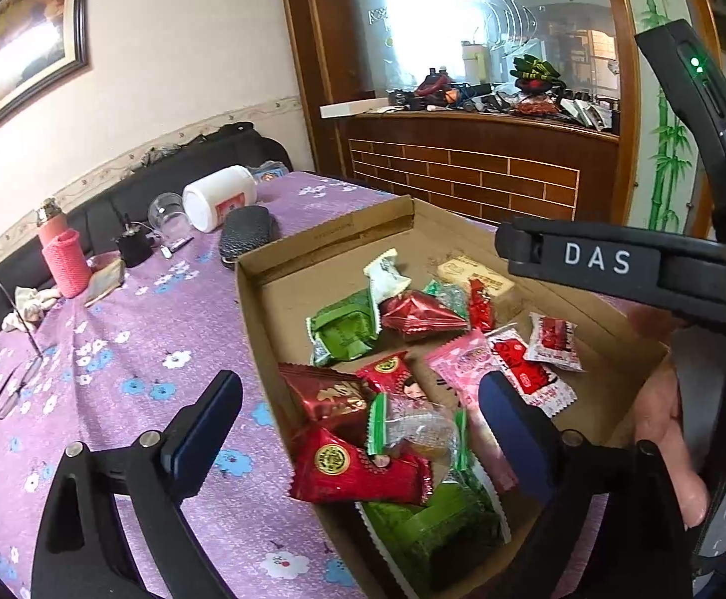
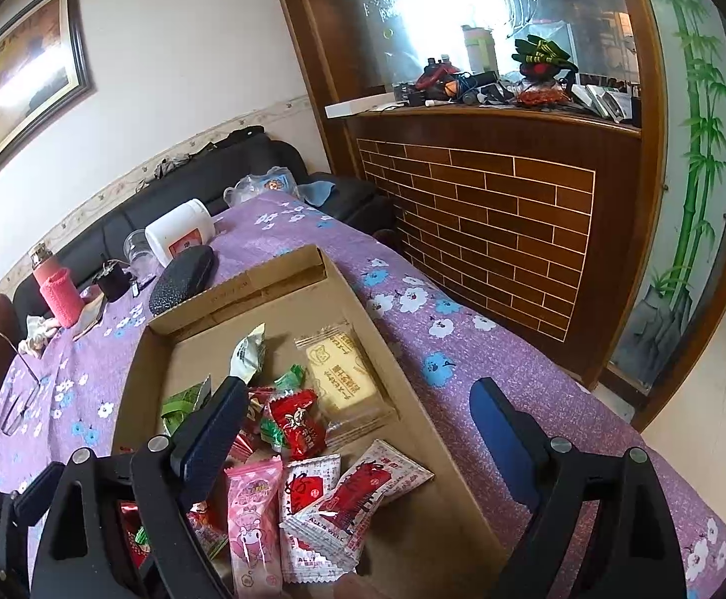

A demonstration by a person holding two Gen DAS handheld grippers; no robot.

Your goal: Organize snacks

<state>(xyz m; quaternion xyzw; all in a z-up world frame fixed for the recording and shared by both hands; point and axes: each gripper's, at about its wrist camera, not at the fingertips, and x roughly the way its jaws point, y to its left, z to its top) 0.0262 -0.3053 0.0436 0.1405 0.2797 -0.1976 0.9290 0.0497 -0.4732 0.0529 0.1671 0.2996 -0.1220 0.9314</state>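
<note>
A shallow cardboard box on the table holds several wrapped snacks. Among them are a green packet, a white one, a pink one, a yellow biscuit pack and red-and-white sachets. My left gripper hangs open above the box's near left end, over a red packet and a clear candy, gripping nothing. My right gripper stands open above the near right side. Its black body crosses the left wrist view.
The table wears a purple flowered cloth. Behind the box lie a black case, a white jar on its side, a glass cup and a pink bottle. Spectacles rest far left. A wooden counter stands beyond.
</note>
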